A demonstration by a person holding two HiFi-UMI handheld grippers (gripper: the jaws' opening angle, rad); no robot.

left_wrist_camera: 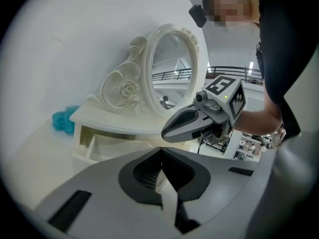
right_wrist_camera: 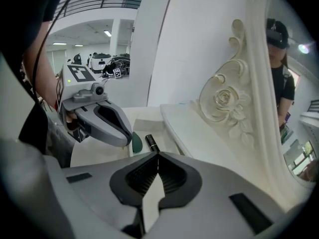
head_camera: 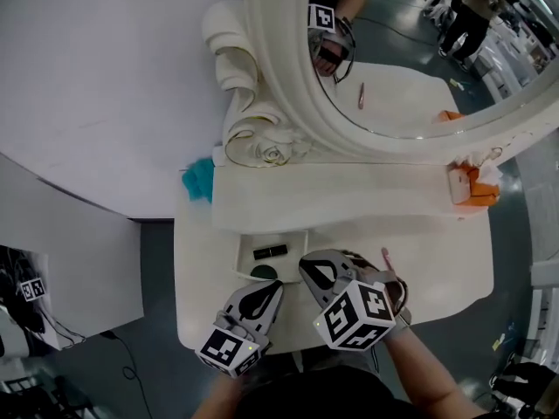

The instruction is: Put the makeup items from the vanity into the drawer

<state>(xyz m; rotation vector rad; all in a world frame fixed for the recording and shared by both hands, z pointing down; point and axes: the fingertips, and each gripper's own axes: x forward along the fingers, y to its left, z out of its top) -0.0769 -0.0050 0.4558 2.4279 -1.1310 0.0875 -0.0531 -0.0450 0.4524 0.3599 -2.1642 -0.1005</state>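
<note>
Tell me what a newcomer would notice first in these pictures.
The ornate white oval mirror, with its carved rose scroll, dominates the back of the vanity. Below it, an open drawer holds a black tube and a dark green round item, with the left gripper and right gripper, both shut and empty, poised just in front. A teal object peeks out at the vanity's left end.

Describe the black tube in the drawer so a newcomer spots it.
Below the oval mirror, the white vanity has an open drawer at its left. In it lies a short black tube, straight and slim; its only neighbour there is a round dark green item.
</note>
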